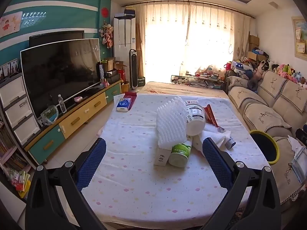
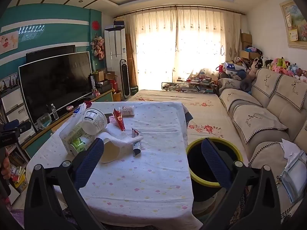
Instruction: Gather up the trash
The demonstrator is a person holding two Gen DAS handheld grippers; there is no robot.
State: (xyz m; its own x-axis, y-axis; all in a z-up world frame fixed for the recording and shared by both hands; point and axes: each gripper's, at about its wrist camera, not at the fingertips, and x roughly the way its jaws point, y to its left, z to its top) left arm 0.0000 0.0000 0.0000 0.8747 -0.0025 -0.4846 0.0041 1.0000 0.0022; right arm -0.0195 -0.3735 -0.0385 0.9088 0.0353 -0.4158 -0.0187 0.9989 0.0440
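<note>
Left wrist view: trash pile sits mid-desk, nothing picked yet as far as I can judge. Pile = white foam sheet leaning on a white tub, green-label bottle lying on its side in front, small box beside it, white cloth, red wrapper, small tube. Tissue pack at the far left corner, well apart. Bin with yellow rim stands off the desk's right edge, by the sofa. Left hand-held gripper spread wide, holding nothing, touching nothing; pile lies just ahead between the fingers. Right wrist view: same pile at left on the desk, plus a paper cup on its side, tube, red wrapper, a small bottle further back. Bin interior looks dark; cannot tell if anything is in it. Right hand-held gripper also spread wide and empty, one finger over the cup area, the other over the bin. Judgement: task at or near start, all items left to move to the bin.
</note>
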